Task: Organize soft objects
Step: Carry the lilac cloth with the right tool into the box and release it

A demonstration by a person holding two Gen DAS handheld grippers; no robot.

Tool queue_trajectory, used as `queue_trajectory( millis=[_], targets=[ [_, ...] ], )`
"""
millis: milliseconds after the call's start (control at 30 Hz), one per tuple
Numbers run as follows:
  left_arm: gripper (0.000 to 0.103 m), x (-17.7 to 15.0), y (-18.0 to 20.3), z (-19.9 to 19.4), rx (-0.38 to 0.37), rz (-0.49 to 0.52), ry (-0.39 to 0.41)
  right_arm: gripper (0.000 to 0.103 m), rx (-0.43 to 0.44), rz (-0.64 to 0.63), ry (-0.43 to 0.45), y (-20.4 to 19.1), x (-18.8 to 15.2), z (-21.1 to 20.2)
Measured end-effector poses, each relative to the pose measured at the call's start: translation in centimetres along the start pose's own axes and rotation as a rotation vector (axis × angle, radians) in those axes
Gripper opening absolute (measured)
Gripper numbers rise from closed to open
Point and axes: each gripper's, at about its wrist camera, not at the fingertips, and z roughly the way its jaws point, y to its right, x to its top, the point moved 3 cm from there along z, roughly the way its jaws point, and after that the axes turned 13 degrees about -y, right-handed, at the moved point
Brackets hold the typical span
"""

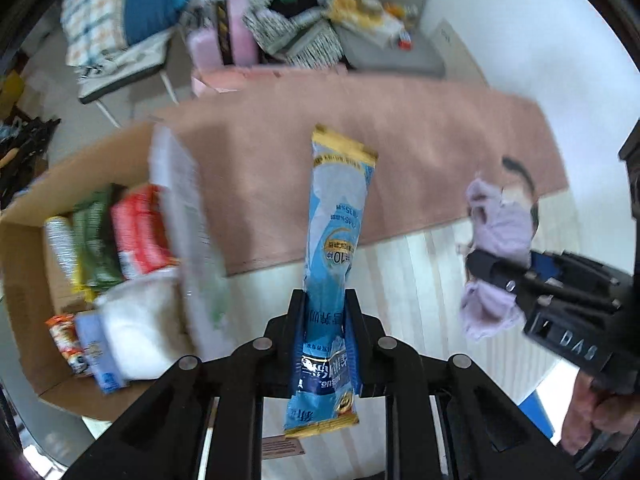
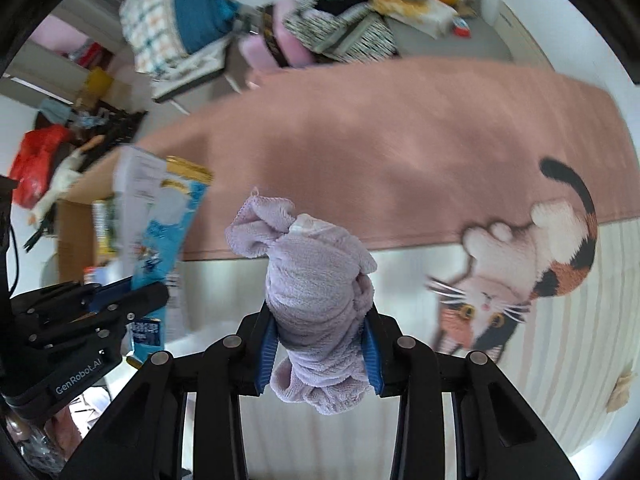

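Cardboard forms the box (image 1: 24, 276) at the far left of the left wrist view, open on top and already partly filled: a green packet (image 1: 94, 248), a red-and-white pack (image 1: 138, 232), a white soft bundle (image 1: 140, 332) and some smaller packs stand or lie inside it. Just to its right, the left tool (image 1: 325, 344) is clenched on a long blue sachet (image 1: 336, 248), which stands up between the fingers above a pink rug (image 1: 420, 152) and the pale floor. Further right, the right tool (image 2: 320, 344) grips a crumpled lilac cloth (image 2: 316, 276), bunched between the blue pads (image 2: 267, 344) and held clear of the floor; a cat-shaped mat (image 2: 520, 280) lies beyond it. Both soft items appear to be mid-carry, so the step in hand looks like transport toward the box. The next move likely calls for swinging each tool leftward over the open box, lowering into a free gap among the packs, and only then releasing, the sachet first since it is nearer.
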Motion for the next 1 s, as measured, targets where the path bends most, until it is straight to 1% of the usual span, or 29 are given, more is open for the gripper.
queue_trajectory(
  millis=[33, 133, 233, 333, 400, 433, 500, 533, 567, 600, 667, 767, 800, 833, 900, 1000],
  targets=[
    [0.015, 0.0, -0.9, -1.9, 0.001, -0.004, 0.016, 0.038, 0.007, -0.015, 0.013, -1.7, 0.0, -0.9],
    [0.014, -1.0, -4.4, -5.8, 0.006, -0.039, 0.073, 0.038, 0.021, -0.057, 0.042, -6.2, -0.1, -2.8],
    [0.008, -1.4, -9.5, -8.4, 0.008, -0.1, 0.114, 0.038, 0.007, -0.093, 0.055, -11.6, 0.4, -3.6],
    [0.008, -2.1, -14.2, -9.6, 0.003, -0.154, 0.126, 0.038, 0.011, -0.119, 0.04, -16.3, 0.2, -2.6],
    [0.008, -2.4, -16.9, -9.8, 0.015, -0.174, 0.123, 0.038, 0.008, -0.134, 0.024, -19.2, 0.0, -1.6],
    [0.008, -2.6, -18.2, -9.5, 0.023, -0.189, 0.123, 0.038, 0.01, -0.139, 0.018, -20.0, 0.1, -1.1],
    [0.008, -3.0, -19.6, -8.5, 0.03, -0.185, 0.1, 0.038, -0.003, -0.139, 0.011, -21.2, -0.1, -0.2],
    [0.008, -3.2, -19.9, -8.5, 0.022, -0.18, 0.095, 0.038, -0.008, -0.133, 0.016, -21.4, -0.1, 0.0],
    [0.009, -3.3, -20.1, -8.2, -0.001, -0.164, 0.083, 0.038, -0.007, -0.127, 0.02, -21.0, -0.1, 0.4],
    [0.01, -3.2, -20.0, -7.3, -0.028, -0.148, 0.056, 0.038, -0.002, -0.11, 0.022, -20.7, -0.2, 0.4],
    [0.011, -2.9, -19.6, -5.5, -0.039, -0.154, 0.006, 0.038, 0.002, -0.074, 0.028, -19.4, -0.2, 0.6],
    [0.015, -3.0, -17.6, -4.1, -0.1, -0.133, -0.041, 0.038, -0.035, -0.03, 0.052, -16.9, -0.7, -0.1],
    [0.02, -3.0, -16.7, -3.8, -0.118, -0.123, -0.049, 0.038, -0.061, -0.016, 0.063, -15.7, -1.2, -0.4],
    [0.026, -2.9, -15.6, -3.2, -0.124, -0.112, -0.06, 0.038, -0.078, -0.003, 0.069, -14.6, -1.6, -0.7],
    [0.028, -2.4, -13.6, -2.3, -0.127, -0.1, -0.082, 0.038, -0.105, 0.033, 0.068, -12.0, -2.4, -0.8],
    [0.029, -1.4, -11.0, -1.6, -0.092, -0.094, -0.105, 0.038, -0.093, 0.111, 0.04, -7.4, -3.4, 0.2]
  ],
)
